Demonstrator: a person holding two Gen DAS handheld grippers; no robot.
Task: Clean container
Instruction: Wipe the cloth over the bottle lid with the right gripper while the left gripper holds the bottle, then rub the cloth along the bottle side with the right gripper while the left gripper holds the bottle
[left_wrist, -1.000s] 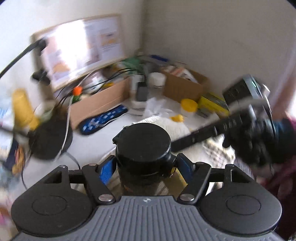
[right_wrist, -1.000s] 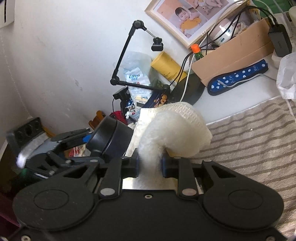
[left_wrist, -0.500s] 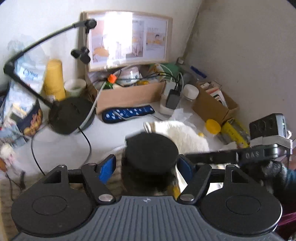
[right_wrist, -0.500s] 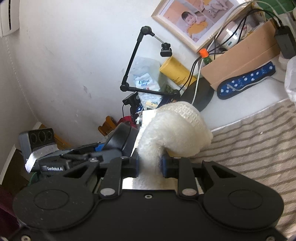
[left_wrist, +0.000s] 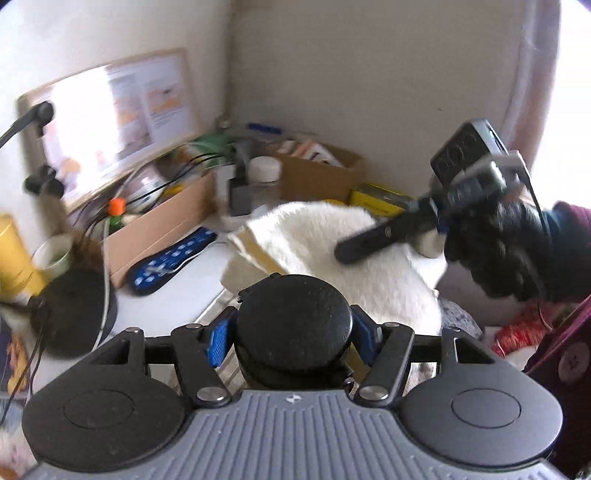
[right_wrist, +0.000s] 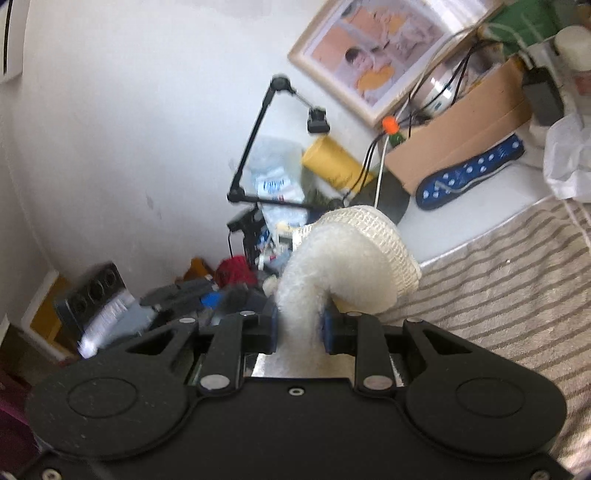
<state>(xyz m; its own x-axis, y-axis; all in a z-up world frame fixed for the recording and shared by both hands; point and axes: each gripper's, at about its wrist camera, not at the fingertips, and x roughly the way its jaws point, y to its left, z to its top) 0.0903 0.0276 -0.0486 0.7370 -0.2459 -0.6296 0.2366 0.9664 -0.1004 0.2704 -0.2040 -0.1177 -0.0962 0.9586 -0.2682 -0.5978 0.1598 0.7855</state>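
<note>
On the striped cloth (right_wrist: 517, 295), left jaws clamp one black-lidded container (left_wrist: 293, 325); right jaws pinch one white rag (right_wrist: 351, 258).

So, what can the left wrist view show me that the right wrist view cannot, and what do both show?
Only the left wrist view shows the left gripper shut on the black-lidded container, and the gloved hand carrying the other tool.

Only the right wrist view shows the right gripper shut on the white cloth, and the striped towel on the table.

Both show the cloth, the cardboard box, the blue insole and the framed picture.
</note>
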